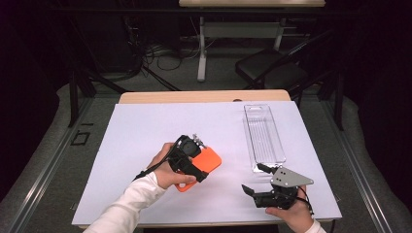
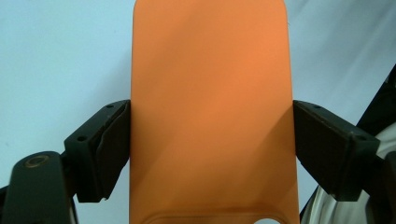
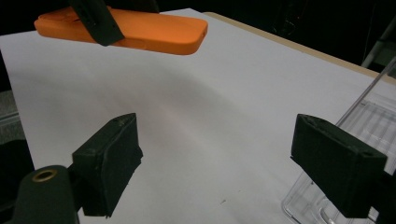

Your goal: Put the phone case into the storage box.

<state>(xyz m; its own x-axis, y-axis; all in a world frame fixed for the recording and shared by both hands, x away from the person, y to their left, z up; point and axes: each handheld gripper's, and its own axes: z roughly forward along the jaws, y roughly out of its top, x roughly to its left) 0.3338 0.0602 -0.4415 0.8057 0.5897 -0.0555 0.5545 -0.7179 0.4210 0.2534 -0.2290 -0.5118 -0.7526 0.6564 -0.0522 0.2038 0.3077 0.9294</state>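
A person works at a counter [image 1: 145, 121] covered in white. The left gripper [image 1: 189, 162] clamps an orange phone case [image 1: 206, 162] by its two long edges, holding it lifted above the counter's middle. The right gripper [image 1: 260, 179], jaws spread wide and holding nothing, hovers near the front right edge, just beside the near end of a clear plastic tray [image 1: 262, 136].

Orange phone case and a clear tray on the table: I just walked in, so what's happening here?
A person works with two handheld grippers. The left gripper is shut on the sides of the orange case, held above the white sheet. The right gripper is open and holds nothing, near the clear tray, which looks empty.
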